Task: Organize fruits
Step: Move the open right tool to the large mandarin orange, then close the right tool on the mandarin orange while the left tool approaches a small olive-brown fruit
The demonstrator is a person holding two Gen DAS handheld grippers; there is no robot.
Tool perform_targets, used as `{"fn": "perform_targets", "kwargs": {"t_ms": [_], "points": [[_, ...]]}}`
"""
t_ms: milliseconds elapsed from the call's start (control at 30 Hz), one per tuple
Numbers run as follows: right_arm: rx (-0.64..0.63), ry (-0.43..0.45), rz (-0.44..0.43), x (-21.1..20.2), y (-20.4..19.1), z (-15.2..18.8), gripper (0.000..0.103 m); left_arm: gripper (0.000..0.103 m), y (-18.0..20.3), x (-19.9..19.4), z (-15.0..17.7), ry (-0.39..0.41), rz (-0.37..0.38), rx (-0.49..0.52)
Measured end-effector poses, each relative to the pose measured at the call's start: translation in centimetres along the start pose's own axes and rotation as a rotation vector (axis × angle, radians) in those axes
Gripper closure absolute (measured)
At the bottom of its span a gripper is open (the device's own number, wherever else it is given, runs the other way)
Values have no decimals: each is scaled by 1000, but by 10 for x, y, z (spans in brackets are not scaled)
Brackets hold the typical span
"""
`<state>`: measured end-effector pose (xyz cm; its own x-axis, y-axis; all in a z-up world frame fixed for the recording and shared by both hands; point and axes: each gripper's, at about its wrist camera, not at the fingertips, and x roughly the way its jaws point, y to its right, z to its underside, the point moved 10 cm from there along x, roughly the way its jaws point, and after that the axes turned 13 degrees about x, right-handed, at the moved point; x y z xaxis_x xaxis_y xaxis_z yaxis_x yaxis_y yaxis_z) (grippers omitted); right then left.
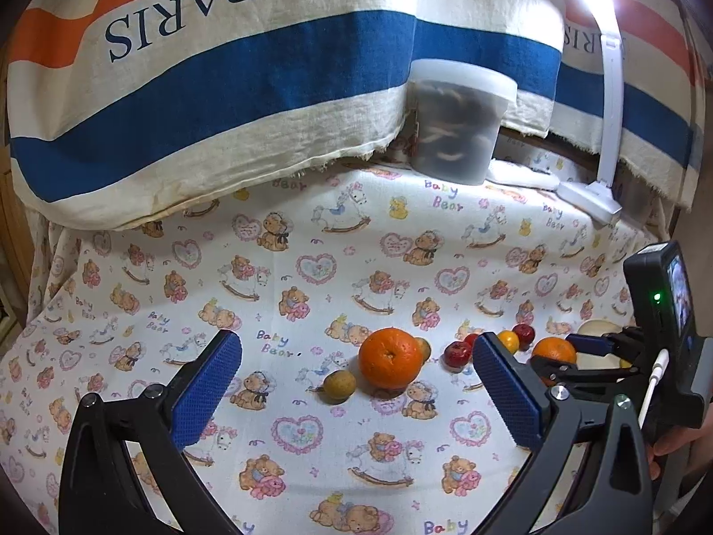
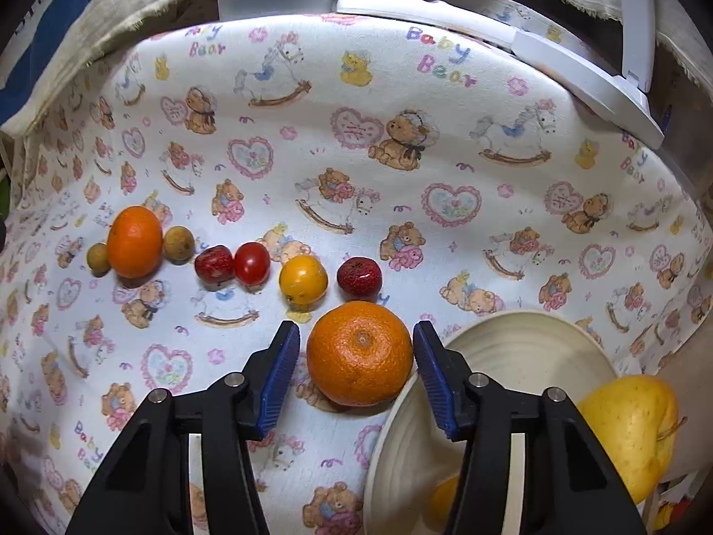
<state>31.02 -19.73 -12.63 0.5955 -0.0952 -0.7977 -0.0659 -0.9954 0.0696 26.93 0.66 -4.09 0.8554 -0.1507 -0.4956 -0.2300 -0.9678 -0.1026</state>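
Observation:
My right gripper (image 2: pixel 358 327) points down at an orange (image 2: pixel 359 352) that lies on the bear-print cloth against the rim of a cream plate (image 2: pixel 512 347). Its blue pads (image 2: pixel 280 374) flank the orange, with a thin gap showing on the left, so it is open. A yellow apple (image 2: pixel 633 432) lies in the plate. A row of small fruits stretches left: red berry (image 2: pixel 359 277), yellow fruit (image 2: pixel 303 278), cherry tomato (image 2: pixel 252 263), red date (image 2: pixel 214 263). My left gripper (image 1: pixel 356 339) hovers open and empty before a second orange (image 1: pixel 390 359) with two brown fruits (image 1: pixel 338 387) beside it.
A lidded translucent tub (image 1: pixel 459 125) and a white lamp base (image 1: pixel 588 200) stand at the back of the table. A striped cloth marked PARIS (image 1: pixel 223 111) hangs behind. A person's hand (image 1: pixel 673 441) holds the right gripper at the right edge.

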Motion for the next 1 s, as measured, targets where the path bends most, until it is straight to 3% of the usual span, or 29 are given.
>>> {"fn": "perform_targets", "kwargs": {"t_ms": [400, 600, 900, 1000], "points": [[57, 83, -118, -17, -5, 12, 54, 0, 2, 1, 1, -4, -8, 22], [47, 14, -238, -29, -29, 20, 54, 0, 4, -3, -2, 7, -20, 39], [83, -30, -286, -25, -34, 27, 51, 0, 4, -3, -1, 5, -24, 42], [89, -109, -317, -13, -38, 36, 50, 0, 4, -2, -1, 3, -26, 46]]}}
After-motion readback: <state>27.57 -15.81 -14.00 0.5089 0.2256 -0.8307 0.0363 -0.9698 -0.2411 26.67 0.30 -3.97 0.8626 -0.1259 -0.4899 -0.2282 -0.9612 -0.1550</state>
